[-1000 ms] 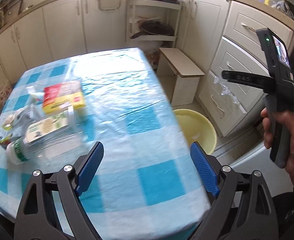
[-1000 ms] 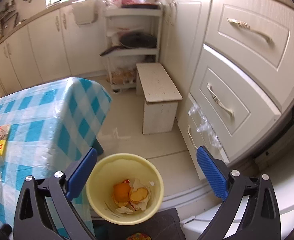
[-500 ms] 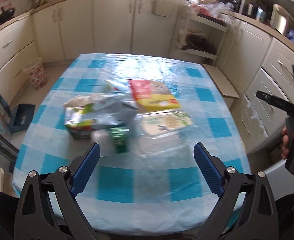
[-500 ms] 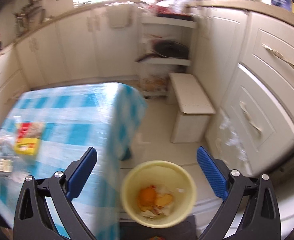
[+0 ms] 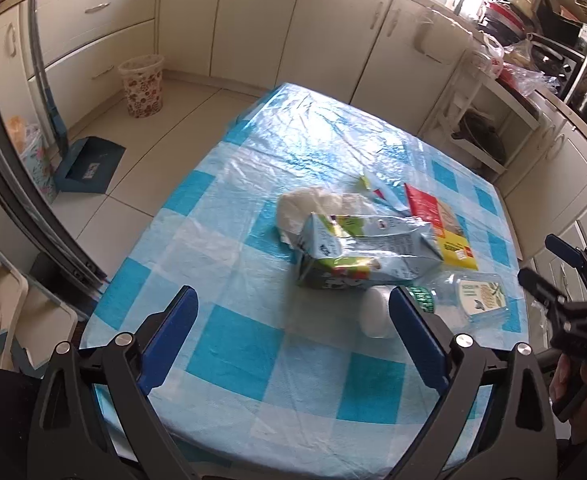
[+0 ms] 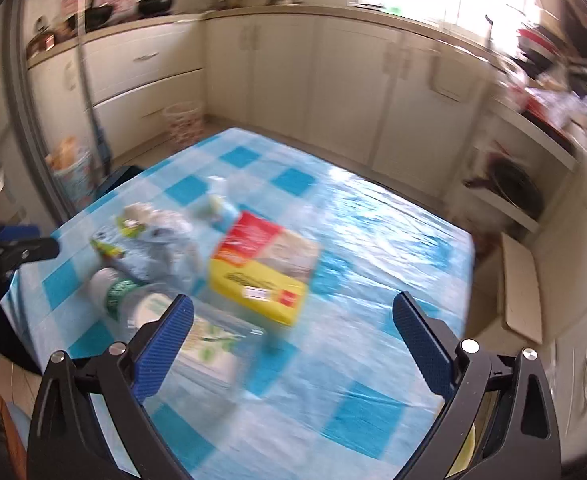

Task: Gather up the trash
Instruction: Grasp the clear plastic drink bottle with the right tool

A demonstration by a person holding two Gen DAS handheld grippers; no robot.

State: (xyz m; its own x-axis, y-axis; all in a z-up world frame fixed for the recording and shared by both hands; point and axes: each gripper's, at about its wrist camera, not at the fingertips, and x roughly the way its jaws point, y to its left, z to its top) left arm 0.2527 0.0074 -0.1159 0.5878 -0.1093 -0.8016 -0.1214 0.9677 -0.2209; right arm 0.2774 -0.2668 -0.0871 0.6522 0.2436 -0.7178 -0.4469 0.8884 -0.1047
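Observation:
Trash lies in a pile on the blue checked table [image 5: 253, 360]: a crushed light blue and green carton [image 5: 357, 252], a clear plastic bottle with a white cap [image 5: 453, 304], a red and yellow box [image 5: 441, 228] and a crumpled white wrapper [image 5: 309, 208]. My left gripper [image 5: 293, 336] is open and empty just in front of the carton and bottle cap. My right gripper [image 6: 293, 328] is open and empty over the table, its left finger over the bottle [image 6: 181, 316], the red and yellow box [image 6: 265, 268] just ahead. The carton [image 6: 165, 244] is blurred there.
Cream kitchen cabinets [image 5: 261, 20] run behind the table. A patterned wastebasket [image 5: 141, 86] and a blue dustpan [image 5: 87, 164] stand on the floor at the left. A low wooden stool [image 6: 519, 284] is right of the table. The right gripper shows at the table's right edge [image 5: 557, 272].
Both grippers have swung left from the yellow bin on the floor to the table. The trash pile is now close in front of both. Both stay open.

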